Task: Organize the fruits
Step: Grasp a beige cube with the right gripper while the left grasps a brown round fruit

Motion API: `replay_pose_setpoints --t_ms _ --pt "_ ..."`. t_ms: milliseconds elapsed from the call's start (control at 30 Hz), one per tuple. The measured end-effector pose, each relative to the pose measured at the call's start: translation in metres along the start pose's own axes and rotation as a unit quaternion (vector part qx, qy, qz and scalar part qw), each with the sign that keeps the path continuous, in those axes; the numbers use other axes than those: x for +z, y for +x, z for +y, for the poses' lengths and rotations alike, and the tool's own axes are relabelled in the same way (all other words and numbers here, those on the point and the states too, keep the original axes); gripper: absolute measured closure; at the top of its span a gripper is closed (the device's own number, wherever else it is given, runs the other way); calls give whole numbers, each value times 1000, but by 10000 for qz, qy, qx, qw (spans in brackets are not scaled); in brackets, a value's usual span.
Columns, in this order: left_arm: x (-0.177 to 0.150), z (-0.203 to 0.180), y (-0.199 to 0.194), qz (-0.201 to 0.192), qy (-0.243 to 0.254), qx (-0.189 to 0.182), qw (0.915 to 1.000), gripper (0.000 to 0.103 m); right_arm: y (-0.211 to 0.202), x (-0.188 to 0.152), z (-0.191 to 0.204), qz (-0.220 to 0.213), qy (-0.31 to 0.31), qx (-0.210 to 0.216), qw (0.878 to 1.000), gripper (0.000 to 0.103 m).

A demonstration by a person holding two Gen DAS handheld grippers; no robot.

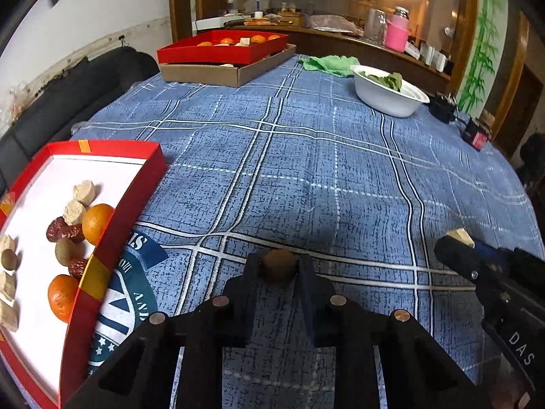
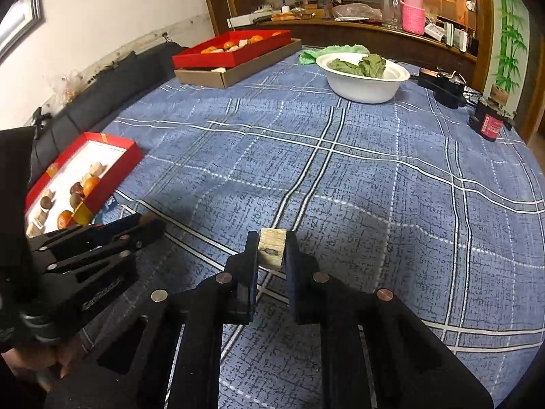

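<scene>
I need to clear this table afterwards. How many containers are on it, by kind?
Red trays: 2, near and far
Cardboard box: 1
White bowl: 1
Total: 4

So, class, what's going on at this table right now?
A person is sorting fruit with two tools. The left hand-held gripper is shut on a round brown fruit, and the right hand-held gripper is shut on a pale chunk. Both are over the blue cloth. The near red tray holds oranges, red dates and more chunks. A second tray sits at the far edge.
</scene>
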State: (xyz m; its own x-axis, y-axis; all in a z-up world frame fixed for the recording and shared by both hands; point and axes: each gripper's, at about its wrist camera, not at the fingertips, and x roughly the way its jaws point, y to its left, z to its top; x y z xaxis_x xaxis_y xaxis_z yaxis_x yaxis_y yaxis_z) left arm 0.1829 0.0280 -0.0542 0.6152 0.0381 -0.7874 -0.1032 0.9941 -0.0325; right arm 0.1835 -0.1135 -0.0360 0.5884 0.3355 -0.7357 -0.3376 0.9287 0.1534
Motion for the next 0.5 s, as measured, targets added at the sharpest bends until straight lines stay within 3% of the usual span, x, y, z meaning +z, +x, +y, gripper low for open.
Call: replay_pose_setpoints --t_ms 233,500 --pt "-20 -14 -24 -93 105 -48 9999 81 -6 -1 6 -38 -49 113 9999 90" --pt "-41 -23 -56 -267 181 -155 9994 81 -37 -17 16 -129 -252 -77 9996 90"
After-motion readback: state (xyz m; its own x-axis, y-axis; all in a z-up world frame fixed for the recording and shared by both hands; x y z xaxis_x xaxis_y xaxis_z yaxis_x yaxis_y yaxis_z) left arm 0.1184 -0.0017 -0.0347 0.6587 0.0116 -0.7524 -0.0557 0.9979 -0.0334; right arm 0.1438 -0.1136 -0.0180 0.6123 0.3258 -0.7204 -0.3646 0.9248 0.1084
